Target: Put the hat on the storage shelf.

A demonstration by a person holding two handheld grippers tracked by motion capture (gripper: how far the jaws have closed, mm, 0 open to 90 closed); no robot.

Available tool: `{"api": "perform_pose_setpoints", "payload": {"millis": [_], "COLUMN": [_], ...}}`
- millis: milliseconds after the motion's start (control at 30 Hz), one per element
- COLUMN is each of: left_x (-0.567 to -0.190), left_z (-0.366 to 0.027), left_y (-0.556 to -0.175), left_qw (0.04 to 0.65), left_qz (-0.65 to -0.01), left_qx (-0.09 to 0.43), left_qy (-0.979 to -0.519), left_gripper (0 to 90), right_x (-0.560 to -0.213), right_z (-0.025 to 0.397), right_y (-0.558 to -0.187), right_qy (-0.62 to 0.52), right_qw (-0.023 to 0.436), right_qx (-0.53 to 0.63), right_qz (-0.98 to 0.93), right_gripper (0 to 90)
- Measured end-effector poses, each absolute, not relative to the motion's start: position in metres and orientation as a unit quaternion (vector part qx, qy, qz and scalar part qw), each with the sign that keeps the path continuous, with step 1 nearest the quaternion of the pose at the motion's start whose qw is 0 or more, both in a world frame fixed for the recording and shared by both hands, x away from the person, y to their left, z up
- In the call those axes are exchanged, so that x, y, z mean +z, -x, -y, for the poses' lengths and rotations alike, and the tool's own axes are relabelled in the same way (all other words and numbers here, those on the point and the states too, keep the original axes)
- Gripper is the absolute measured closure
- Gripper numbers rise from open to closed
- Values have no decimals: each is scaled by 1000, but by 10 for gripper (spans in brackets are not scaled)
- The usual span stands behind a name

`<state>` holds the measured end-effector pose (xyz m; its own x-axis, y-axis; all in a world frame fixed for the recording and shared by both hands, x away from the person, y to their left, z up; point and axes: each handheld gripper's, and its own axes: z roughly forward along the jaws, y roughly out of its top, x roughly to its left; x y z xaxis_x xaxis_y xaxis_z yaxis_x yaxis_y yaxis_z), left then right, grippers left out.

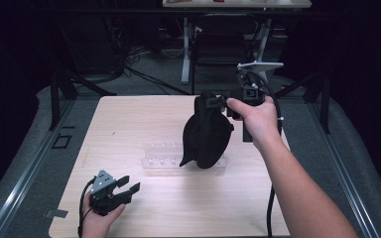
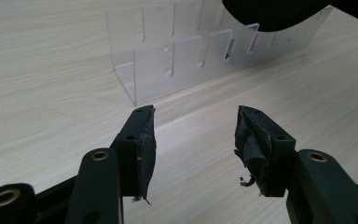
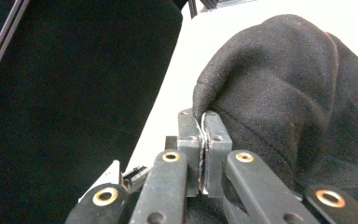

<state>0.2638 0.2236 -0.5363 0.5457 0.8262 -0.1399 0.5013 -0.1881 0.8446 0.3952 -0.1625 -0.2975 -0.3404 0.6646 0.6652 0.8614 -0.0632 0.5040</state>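
Right gripper [image 1: 217, 100]: its fingers [image 3: 216, 135] pinch the top edge of the cloth [image 1: 207, 133], which hangs below them over the rack.
Rack [image 1: 163, 157]: mid tabletop [image 1: 129, 119], ahead of the left gripper's fingers.
Left gripper [image 1: 129, 184]: near front-left corner, fingers [image 2: 142, 140] apart above bare tabletop.

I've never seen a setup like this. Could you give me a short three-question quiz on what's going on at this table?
1. True or false: the right gripper is shut on the black cloth.
2. What clear thing lies on the table under the cloth?
3. The left gripper's jaws are: A) open, B) shut, C) holding the cloth.

Key: 1 true. 2 the clear slotted rack. 3 A.
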Motion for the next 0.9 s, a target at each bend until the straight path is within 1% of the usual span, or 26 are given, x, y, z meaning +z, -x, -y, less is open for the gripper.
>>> {"api": "perform_pose_setpoints", "payload": {"millis": [367,633,900], "left_x": [-521,-512,-505], "left_z": [-200,-174,-157], "left_y": [-273,-281,-286], "left_qw": [465,473,474], "left_qz": [-413,-386,-370], "left_qx": [179,180,181], "left_qy": [-762,-771,-778], "left_gripper": [482,496,514], "right_x": [-299,-300,-301], "right_z": [154,145,139], "right_y": [-398,-399,-401], "right_qy": [560,555,551], "right_qw": [111,115,117], "right_qx": [-468,-472,-479], "right_qz": [675,675,673], "right_gripper": [883,884,883]}}
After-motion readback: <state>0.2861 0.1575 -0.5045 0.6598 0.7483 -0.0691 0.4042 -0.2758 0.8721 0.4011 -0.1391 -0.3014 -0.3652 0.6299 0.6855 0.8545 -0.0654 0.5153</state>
